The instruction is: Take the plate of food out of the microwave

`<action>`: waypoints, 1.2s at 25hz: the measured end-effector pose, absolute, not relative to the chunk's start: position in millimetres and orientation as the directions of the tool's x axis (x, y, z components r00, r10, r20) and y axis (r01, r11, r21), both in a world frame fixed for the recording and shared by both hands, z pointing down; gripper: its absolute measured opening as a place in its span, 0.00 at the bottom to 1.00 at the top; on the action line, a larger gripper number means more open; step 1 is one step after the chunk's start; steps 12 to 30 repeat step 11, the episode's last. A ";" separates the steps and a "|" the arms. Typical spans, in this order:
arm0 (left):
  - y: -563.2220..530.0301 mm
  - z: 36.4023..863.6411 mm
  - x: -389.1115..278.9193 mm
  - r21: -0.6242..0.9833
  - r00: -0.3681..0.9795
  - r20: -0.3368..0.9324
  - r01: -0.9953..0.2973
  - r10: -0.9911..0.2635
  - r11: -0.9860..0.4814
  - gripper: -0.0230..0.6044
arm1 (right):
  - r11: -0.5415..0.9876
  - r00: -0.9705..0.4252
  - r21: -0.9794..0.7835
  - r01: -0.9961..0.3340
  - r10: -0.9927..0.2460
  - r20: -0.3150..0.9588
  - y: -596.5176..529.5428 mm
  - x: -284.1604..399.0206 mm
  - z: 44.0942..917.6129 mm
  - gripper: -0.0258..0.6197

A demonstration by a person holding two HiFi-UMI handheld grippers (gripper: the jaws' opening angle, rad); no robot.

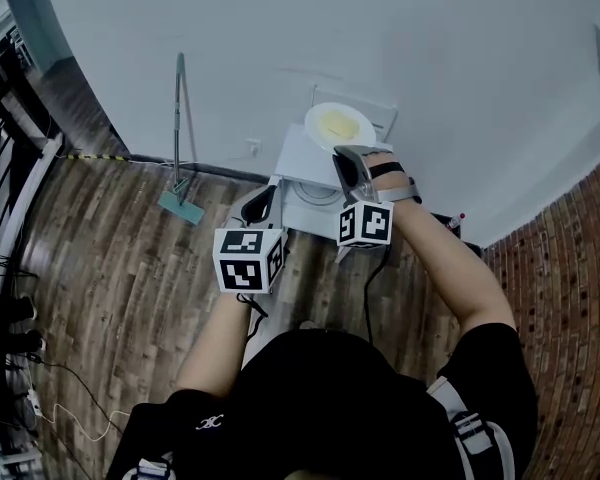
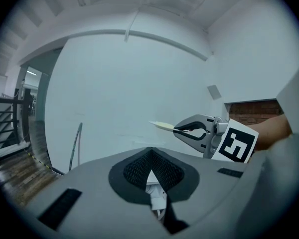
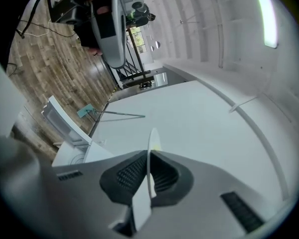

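A white plate (image 1: 338,125) with yellow food on it is held up in the air above the white microwave (image 1: 302,158). My right gripper (image 1: 346,160) is shut on the plate's near rim. In the right gripper view the plate (image 3: 152,142) stands edge-on between the pads of my right gripper (image 3: 149,159). The left gripper view shows the plate (image 2: 162,126) side-on in my right gripper (image 2: 182,129). My left gripper (image 1: 265,201) hangs to the left of the microwave front. Its jaws meet at the tips, with nothing between them (image 2: 149,156).
The microwave (image 3: 72,156) stands low on a wooden floor against a white wall, its door (image 3: 60,117) swung open. A mop (image 1: 180,128) leans on the wall to the left. A black railing (image 1: 0,158) runs at the far left, and a brick wall (image 1: 570,268) at the right.
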State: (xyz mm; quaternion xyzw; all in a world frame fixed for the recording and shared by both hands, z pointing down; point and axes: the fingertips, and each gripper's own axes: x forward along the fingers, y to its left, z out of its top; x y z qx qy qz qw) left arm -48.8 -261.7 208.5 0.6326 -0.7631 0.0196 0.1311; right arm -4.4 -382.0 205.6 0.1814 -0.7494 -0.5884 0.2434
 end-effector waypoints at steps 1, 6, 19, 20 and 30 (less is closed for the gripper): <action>-262.8 208.0 -49.2 0.135 -0.166 0.222 -0.971 -0.961 0.199 0.03 | 0.242 -0.816 0.970 0.018 -0.557 0.154 -382.2 -4.8 206.7 0.08; -265.5 208.8 -43.9 0.141 -0.163 0.221 -0.970 -0.962 0.197 0.03 | 0.228 -0.817 0.973 0.040 -0.553 0.164 -381.7 -1.6 212.7 0.08; -262.3 212.2 -39.3 0.179 -0.138 0.239 -0.967 -0.961 0.183 0.03 | 0.229 -0.811 0.973 0.035 -0.562 0.161 -377.1 2.0 210.1 0.08; -262.3 212.2 -39.3 0.179 -0.138 0.239 -0.967 -0.961 0.183 0.03 | 0.229 -0.811 0.973 0.035 -0.562 0.161 -377.1 2.0 210.1 0.08; -262.3 212.2 -39.3 0.179 -0.138 0.239 -0.967 -0.961 0.183 0.03 | 0.229 -0.811 0.973 0.035 -0.562 0.161 -377.1 2.0 210.1 0.08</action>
